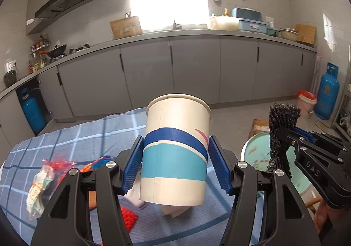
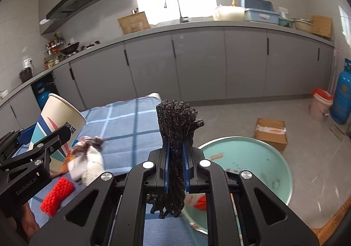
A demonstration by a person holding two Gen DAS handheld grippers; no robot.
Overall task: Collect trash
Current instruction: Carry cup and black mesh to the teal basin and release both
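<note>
My left gripper (image 1: 174, 167) is shut on a white paper cup (image 1: 176, 149) with blue and teal bands, held upright above the blue checked tablecloth (image 1: 92, 134). The same cup (image 2: 56, 127) shows at the left of the right wrist view, tilted in that gripper. My right gripper (image 2: 176, 167) is shut on a bundle of black netting (image 2: 176, 136) that sticks up between the blue pads and hangs below them. That bundle (image 1: 280, 129) also appears at the right of the left wrist view, above a round teal basin (image 2: 248, 158).
On the cloth lie a crumpled wrapper (image 1: 40, 186), a red knitted piece (image 2: 57, 195) and a crumpled rag (image 2: 87, 162). A cardboard box (image 2: 271, 130), a pink bin with a red lid (image 2: 320, 105) and a blue gas cylinder (image 2: 342, 96) stand on the floor by grey cabinets (image 2: 197, 63).
</note>
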